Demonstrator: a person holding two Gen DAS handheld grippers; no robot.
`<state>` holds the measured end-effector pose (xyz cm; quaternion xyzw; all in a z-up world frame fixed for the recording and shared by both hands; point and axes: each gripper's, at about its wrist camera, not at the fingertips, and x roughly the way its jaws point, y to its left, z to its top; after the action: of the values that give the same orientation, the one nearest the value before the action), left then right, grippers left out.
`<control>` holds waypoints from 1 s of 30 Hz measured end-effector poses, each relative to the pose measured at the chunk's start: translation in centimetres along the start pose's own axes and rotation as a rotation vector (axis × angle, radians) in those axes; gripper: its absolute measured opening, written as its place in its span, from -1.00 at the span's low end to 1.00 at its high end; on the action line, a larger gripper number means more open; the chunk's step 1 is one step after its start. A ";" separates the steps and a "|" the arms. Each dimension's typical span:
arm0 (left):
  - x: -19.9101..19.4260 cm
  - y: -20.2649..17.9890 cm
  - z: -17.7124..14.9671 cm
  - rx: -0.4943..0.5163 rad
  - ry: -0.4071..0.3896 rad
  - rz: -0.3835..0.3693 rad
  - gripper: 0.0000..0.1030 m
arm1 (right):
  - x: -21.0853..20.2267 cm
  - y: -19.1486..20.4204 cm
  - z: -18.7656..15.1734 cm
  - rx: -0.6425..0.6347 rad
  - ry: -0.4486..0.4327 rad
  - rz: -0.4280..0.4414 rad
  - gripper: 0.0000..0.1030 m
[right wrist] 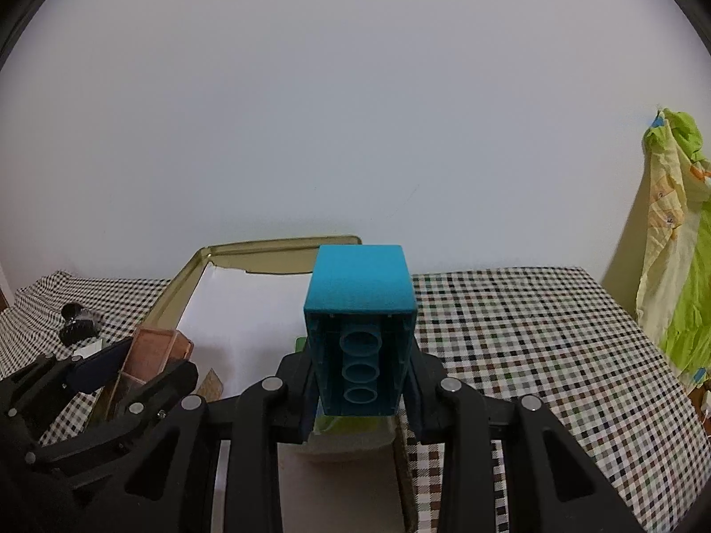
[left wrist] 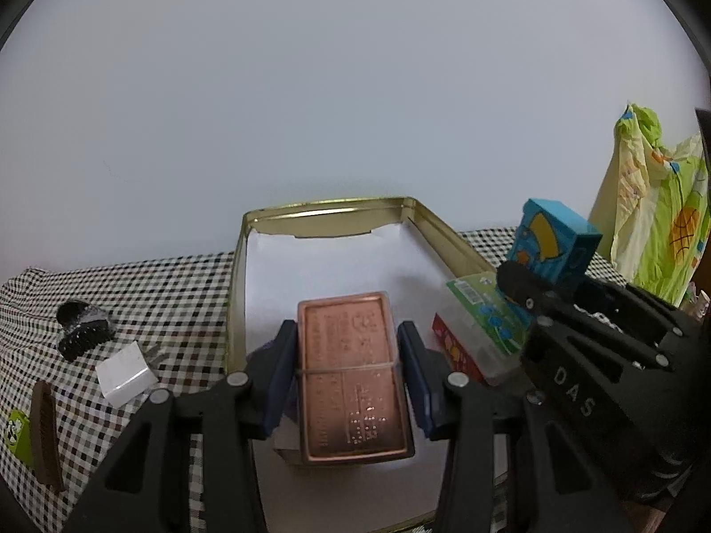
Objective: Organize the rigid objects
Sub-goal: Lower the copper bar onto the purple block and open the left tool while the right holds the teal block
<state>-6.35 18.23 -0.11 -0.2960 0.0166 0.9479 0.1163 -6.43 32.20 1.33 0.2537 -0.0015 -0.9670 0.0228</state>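
The left gripper (left wrist: pixel 351 382) is clamped on a copper-coloured case (left wrist: pixel 351 377) above the white-lined gold tin (left wrist: pixel 242 266); the right gripper (right wrist: pixel 362 395) grips a blue toy brick (right wrist: pixel 362 306) over the tin's right edge; only the right view shows its hollow tubed underside; only the left its printed face, plus a hair claw (left wrist: pixel 82 328) and comb (left wrist: pixel 44 435) on checked cloth (left wrist: pixel 155 284).
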 end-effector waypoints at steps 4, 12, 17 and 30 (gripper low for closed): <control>0.1 0.1 0.0 0.000 0.000 0.010 -0.13 | 0.5 0.2 0.3 -0.011 0.019 0.004 -0.34; 0.2 0.2 0.0 0.002 -0.005 0.022 -0.13 | 1.3 0.2 0.6 0.008 0.047 0.026 -0.34; 0.7 0.7 0.4 -0.006 0.001 0.048 -0.13 | 2.0 0.8 0.7 -0.014 0.051 0.041 -0.33; 1.7 1.4 1.1 -0.016 0.025 0.101 0.03 | 3.1 0.3 1.1 0.003 0.062 0.109 -0.15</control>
<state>-8.68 17.29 -0.20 -0.3073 0.0256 0.9490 0.0655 -9.60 31.75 0.77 0.2831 -0.0158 -0.9560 0.0749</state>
